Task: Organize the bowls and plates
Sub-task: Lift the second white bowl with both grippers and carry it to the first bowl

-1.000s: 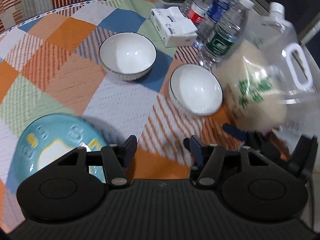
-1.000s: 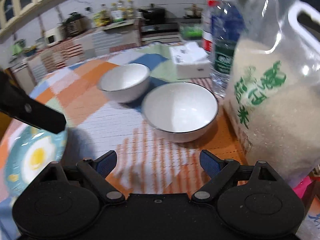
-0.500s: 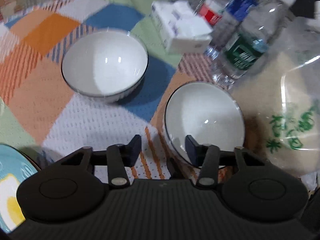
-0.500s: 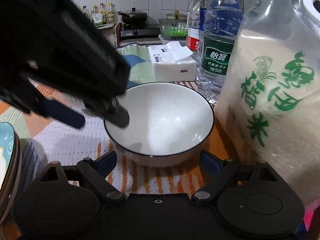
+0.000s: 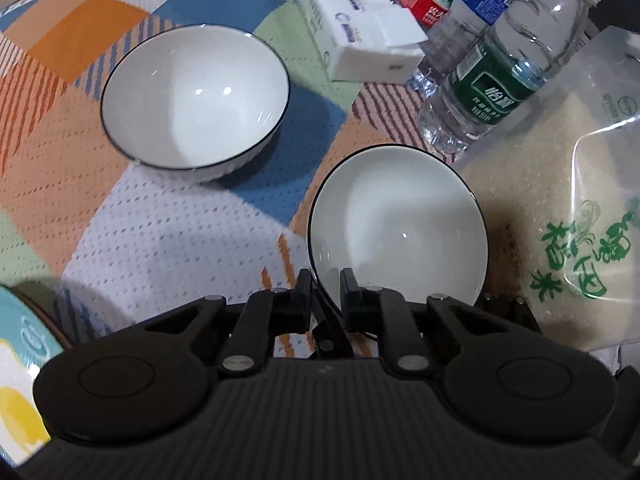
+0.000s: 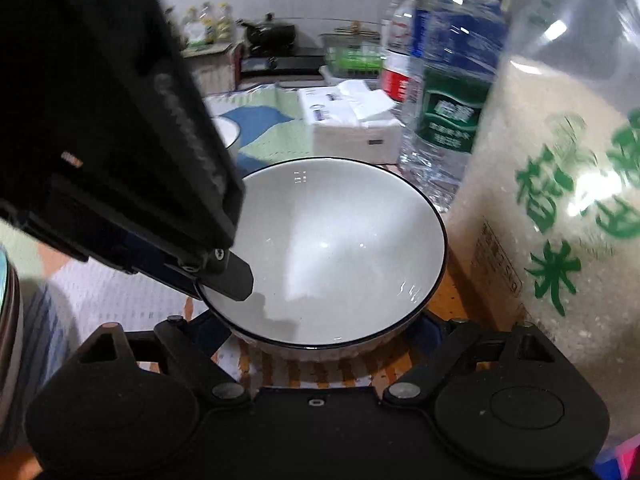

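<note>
Two white bowls with dark rims sit on the patchwork tablecloth. My left gripper (image 5: 325, 294) is shut on the near-left rim of the nearer bowl (image 5: 400, 228), one finger inside and one outside. That bowl fills the right wrist view (image 6: 332, 252), where the left gripper (image 6: 224, 276) clamps its left rim. My right gripper (image 6: 320, 332) is open, its fingers on either side of the bowl's base, apart from it. The second bowl (image 5: 196, 96) stands free at the far left. A blue plate with an egg picture (image 5: 20, 364) lies at the near left.
A big bag of rice (image 5: 560, 220) stands right beside the held bowl. Several water bottles (image 5: 500, 64) and a tissue pack (image 5: 360, 48) stand behind it. A kitchen counter with a stove shows in the far background (image 6: 272, 40).
My left gripper moved forward and right and closed on the nearer bowl's rim. My right gripper moved in close, so its open fingers now flank the bowl's base.
</note>
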`<move>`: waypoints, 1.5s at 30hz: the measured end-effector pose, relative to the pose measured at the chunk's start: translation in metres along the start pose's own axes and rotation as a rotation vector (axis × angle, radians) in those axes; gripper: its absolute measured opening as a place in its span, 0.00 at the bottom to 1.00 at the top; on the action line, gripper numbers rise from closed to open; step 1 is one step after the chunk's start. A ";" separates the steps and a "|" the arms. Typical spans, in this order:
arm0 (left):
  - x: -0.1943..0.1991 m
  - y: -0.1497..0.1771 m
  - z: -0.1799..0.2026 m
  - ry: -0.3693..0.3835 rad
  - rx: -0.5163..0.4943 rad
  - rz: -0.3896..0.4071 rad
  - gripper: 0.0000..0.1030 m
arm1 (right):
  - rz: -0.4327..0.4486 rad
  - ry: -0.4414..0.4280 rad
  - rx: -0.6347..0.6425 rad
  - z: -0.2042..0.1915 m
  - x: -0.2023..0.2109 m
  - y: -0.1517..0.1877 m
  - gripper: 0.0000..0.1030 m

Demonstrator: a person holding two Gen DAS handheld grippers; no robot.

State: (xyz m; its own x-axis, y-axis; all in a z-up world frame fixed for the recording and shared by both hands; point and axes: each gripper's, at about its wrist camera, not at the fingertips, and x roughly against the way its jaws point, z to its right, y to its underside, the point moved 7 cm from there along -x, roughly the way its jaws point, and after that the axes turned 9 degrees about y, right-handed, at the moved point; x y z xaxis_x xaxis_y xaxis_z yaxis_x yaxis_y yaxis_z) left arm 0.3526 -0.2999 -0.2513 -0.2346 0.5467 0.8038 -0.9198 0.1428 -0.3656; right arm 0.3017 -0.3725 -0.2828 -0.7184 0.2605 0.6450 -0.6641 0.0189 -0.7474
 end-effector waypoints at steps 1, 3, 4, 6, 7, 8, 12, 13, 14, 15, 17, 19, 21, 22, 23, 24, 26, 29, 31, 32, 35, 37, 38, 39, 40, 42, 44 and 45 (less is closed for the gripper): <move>0.002 0.002 0.000 0.002 -0.004 -0.005 0.12 | -0.012 -0.006 -0.010 0.000 0.003 0.001 0.90; 0.010 0.005 0.004 -0.004 -0.042 -0.014 0.13 | -0.019 -0.015 -0.020 0.000 0.009 0.001 0.90; 0.014 0.007 0.006 -0.009 -0.062 -0.019 0.13 | -0.016 -0.014 -0.019 -0.001 0.014 0.001 0.90; 0.026 0.011 0.011 -0.021 -0.100 -0.026 0.13 | -0.010 -0.010 -0.013 -0.003 0.025 -0.001 0.90; 0.032 0.013 0.013 -0.023 -0.111 -0.027 0.13 | -0.007 -0.013 -0.015 -0.003 0.032 -0.001 0.89; 0.039 0.015 0.015 -0.023 -0.121 -0.028 0.13 | -0.003 -0.017 -0.020 -0.004 0.039 -0.002 0.89; 0.069 0.025 0.021 -0.023 -0.145 -0.037 0.14 | 0.018 -0.030 -0.025 -0.007 0.069 -0.004 0.89; 0.077 0.029 0.022 -0.027 -0.147 -0.040 0.14 | 0.021 -0.036 -0.019 -0.009 0.076 -0.004 0.89; 0.087 0.034 0.022 -0.028 -0.156 -0.039 0.14 | 0.023 -0.048 -0.015 -0.011 0.084 -0.004 0.89; 0.094 0.038 0.021 -0.022 -0.155 -0.032 0.14 | 0.027 -0.062 -0.015 -0.013 0.093 -0.003 0.89; 0.112 0.047 0.020 -0.001 -0.153 -0.019 0.14 | 0.036 -0.081 -0.019 -0.015 0.109 -0.002 0.88; 0.128 0.058 0.018 0.004 -0.153 -0.014 0.14 | 0.051 -0.090 -0.006 -0.019 0.123 -0.001 0.88; 0.142 0.068 0.018 0.003 -0.154 -0.017 0.14 | 0.071 -0.086 0.027 -0.025 0.139 0.001 0.88; 0.148 0.073 0.018 0.006 -0.153 -0.017 0.14 | 0.080 -0.085 0.038 -0.027 0.147 0.002 0.88; 0.156 0.078 0.017 0.008 -0.153 -0.016 0.14 | 0.086 -0.087 0.044 -0.028 0.154 0.003 0.87; 0.161 0.082 0.017 0.009 -0.152 -0.016 0.14 | 0.089 -0.094 0.047 -0.030 0.163 0.004 0.87; 0.174 0.093 0.016 0.008 -0.161 -0.016 0.14 | 0.091 -0.105 0.052 -0.033 0.177 0.008 0.87; 0.192 0.109 0.014 0.014 -0.171 -0.024 0.14 | 0.082 -0.122 0.065 -0.039 0.198 0.013 0.87; 0.201 0.120 0.010 0.016 -0.169 -0.032 0.14 | 0.075 -0.137 0.084 -0.044 0.211 0.019 0.87; 0.204 0.126 0.008 0.017 -0.161 -0.037 0.14 | 0.071 -0.145 0.098 -0.047 0.218 0.022 0.87; 0.212 0.143 -0.001 0.018 -0.142 -0.055 0.14 | 0.058 -0.172 0.141 -0.058 0.236 0.035 0.87; 0.217 0.156 -0.007 0.024 -0.138 -0.061 0.14 | 0.047 -0.196 0.210 -0.066 0.244 0.047 0.87; 0.218 0.164 -0.011 0.025 -0.134 -0.070 0.14 | 0.045 -0.206 0.245 -0.070 0.246 0.053 0.87; 0.217 0.171 -0.014 0.022 -0.131 -0.077 0.14 | 0.049 -0.223 0.265 -0.073 0.249 0.059 0.87; 0.216 0.178 -0.018 0.023 -0.116 -0.085 0.14 | 0.047 -0.246 0.270 -0.074 0.252 0.064 0.87; 0.211 0.188 -0.024 0.034 -0.089 -0.110 0.14 | 0.020 -0.276 0.265 -0.076 0.251 0.072 0.87; 0.203 0.196 -0.029 0.035 -0.074 -0.126 0.14 | -0.007 -0.283 0.264 -0.078 0.247 0.081 0.87; 0.200 0.199 -0.031 0.031 -0.070 -0.138 0.14 | -0.016 -0.283 0.270 -0.080 0.245 0.085 0.87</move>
State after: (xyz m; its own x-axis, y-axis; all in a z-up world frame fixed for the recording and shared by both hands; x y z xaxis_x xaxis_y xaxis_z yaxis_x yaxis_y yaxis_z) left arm 0.1322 -0.1370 -0.1782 -0.0969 0.5429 0.8342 -0.9182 0.2746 -0.2854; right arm 0.0857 -0.2300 -0.2004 -0.7114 -0.0151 0.7026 -0.6789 -0.2434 -0.6927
